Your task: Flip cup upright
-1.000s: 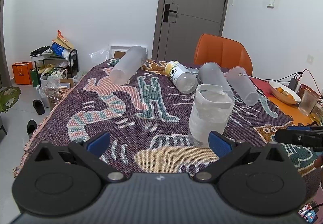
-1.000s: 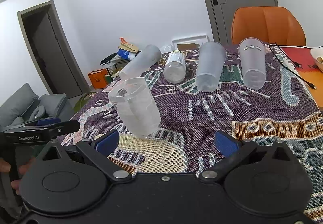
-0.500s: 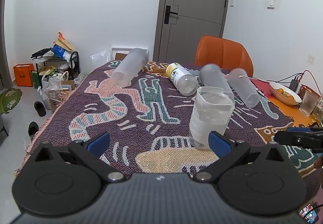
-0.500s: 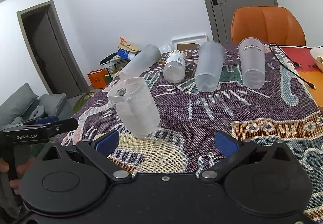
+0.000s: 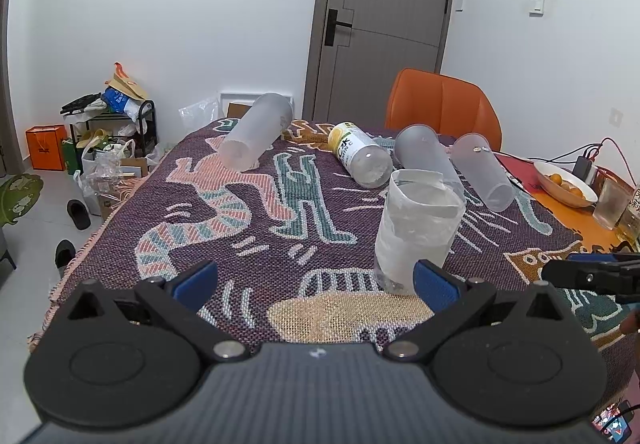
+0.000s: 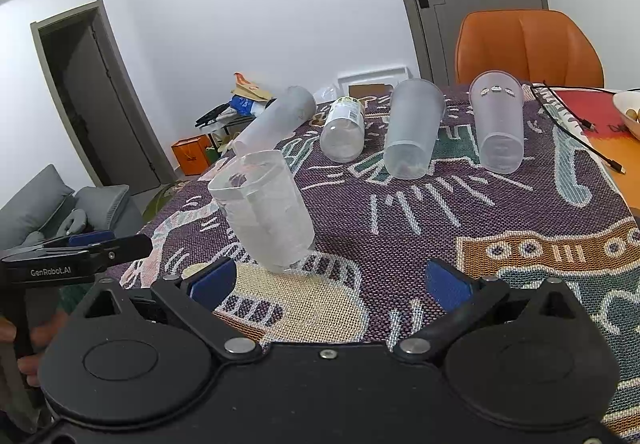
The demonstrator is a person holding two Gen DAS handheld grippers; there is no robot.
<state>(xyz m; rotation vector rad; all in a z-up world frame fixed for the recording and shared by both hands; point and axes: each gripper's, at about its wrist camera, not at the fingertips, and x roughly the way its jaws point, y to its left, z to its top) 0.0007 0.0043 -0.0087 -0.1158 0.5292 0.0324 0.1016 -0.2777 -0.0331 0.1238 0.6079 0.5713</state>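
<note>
A clear plastic cup (image 5: 416, 228) stands upright, mouth up, on the patterned cloth; it also shows in the right wrist view (image 6: 264, 216). Three frosted cups lie on their sides further back: one at the far left (image 5: 256, 136), two side by side (image 5: 428, 156) (image 5: 484, 176). A clear bottle with a yellow label (image 5: 360, 160) lies between them. My left gripper (image 5: 316, 280) is open and empty, just short of the upright cup. My right gripper (image 6: 328, 284) is open and empty, with the cup ahead to its left.
The patterned woven cloth (image 5: 224, 220) covers the table. An orange chair (image 5: 440, 112) stands at the far side. A bowl of oranges (image 5: 566, 184), a glass (image 5: 610, 204) and cables sit at the right edge. Bags and shoes clutter the floor at left (image 5: 100, 160).
Both grippers have drawn back slightly from the upright cup. The cups and bottle have not moved.
</note>
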